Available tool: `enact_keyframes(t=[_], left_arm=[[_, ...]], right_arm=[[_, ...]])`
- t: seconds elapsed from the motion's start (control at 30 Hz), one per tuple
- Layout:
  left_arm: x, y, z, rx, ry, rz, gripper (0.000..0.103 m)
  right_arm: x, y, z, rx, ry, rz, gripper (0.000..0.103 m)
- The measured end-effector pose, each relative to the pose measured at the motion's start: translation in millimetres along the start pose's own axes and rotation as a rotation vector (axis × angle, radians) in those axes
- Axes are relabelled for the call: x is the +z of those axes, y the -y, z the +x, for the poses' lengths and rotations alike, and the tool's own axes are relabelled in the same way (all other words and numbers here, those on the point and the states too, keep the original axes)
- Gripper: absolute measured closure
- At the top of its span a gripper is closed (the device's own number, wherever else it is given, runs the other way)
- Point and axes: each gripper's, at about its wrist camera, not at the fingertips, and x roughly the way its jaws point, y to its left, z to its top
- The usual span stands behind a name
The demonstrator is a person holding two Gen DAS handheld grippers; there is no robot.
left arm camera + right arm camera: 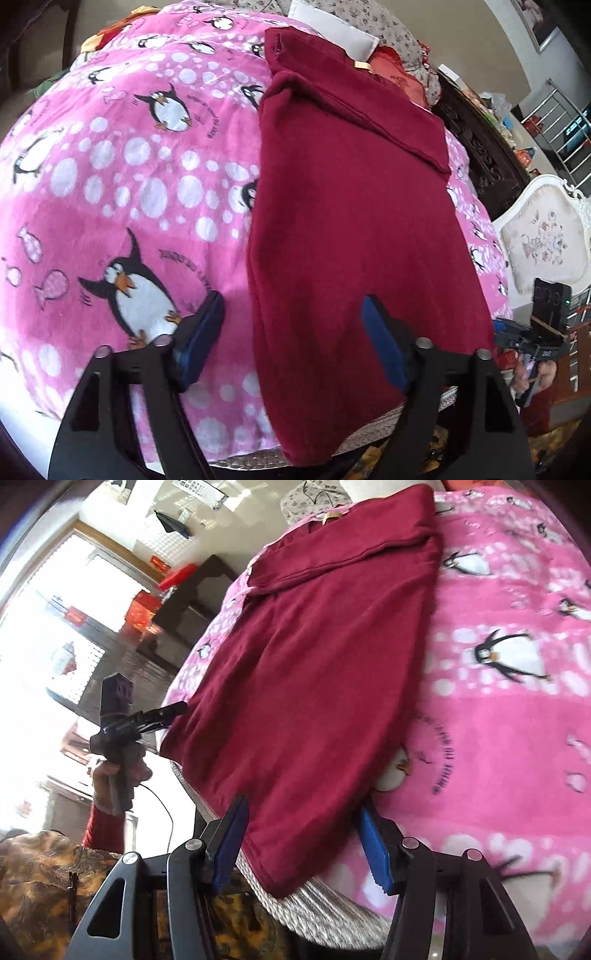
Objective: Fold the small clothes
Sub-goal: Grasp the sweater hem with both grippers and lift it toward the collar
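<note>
A dark red garment [351,206] lies flat on a pink penguin blanket [129,177], its sides folded in and a sleeve laid across the top. Its hem hangs a little over the near edge. My left gripper [291,332] is open, its blue pads straddling the garment's near left edge. In the right wrist view the garment [314,657] runs away from me. My right gripper [306,845] is open around the garment's near corner. The other gripper [147,716] shows at the garment's left hem corner, and likewise [528,339] at the right in the left wrist view.
The blanket [517,720] covers a table with a woven silver edge [325,904]. A white ornate chair [546,240] stands at the right. Dark carved furniture [480,147] and a white cushion [332,26] lie beyond the garment. The person's patterned clothing [44,886] is at lower left.
</note>
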Motion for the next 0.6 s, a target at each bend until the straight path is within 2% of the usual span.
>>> enact_keyframes(t=[0.1,0.27,0.3,0.33,0.37,0.4,0.43,0.47,0.5,0.53,0.6], left_arm=[[-1.1,2.6,3.9,-0.008,0.000,0.016,0.017],[-10.6,15.2,4.8,-0.031,-0.084,0.085,0.017],[-12.0,16.9,6.0,-0.034,-0.098,0.098,0.017],[-13.0,18.8,6.8,-0.028,-0.099,0.116,0.017],[-13.2,18.6,7.2,-0.026,-0.097,0.121,0.017],[-12.9,18.2,7.3,-0.025,-0.099,0.120,0.017],[-12.3,17.6,6.4,-0.029,-0.097,0.109,0.027],[-11.6,16.1,5.5,-0.059,-0.104,0.084,0.044],[-11.6,14.7,7.6,-0.100,-0.135,0.068,0.083],[-11.5,13.8,10.6,-0.122,-0.164,0.057,0.090],[-10.4,18.1,11.2,-0.103,-0.155,0.093,0.090]], right_arm=[[1.7,2.5,4.6,0.041,0.030,0.020,0.046],[-1.5,2.0,1.1,0.082,0.033,0.017,0.048],[-1.5,2.2,1.1,0.086,0.037,0.016,0.052],[-0.8,2.3,2.3,0.091,0.039,0.013,0.055],[-0.6,2.8,3.3,0.099,0.036,0.005,0.069],[-0.4,4.1,4.5,0.112,0.036,0.003,0.088],[0.4,6.8,5.7,0.129,0.042,0.016,0.091],[1.3,8.4,8.1,0.153,0.050,0.033,0.092],[2.8,8.1,8.5,0.170,0.057,0.031,0.093],[6.0,5.9,7.4,0.199,0.073,0.023,0.093],[15.0,0.6,3.1,0.255,0.110,0.019,0.093]])
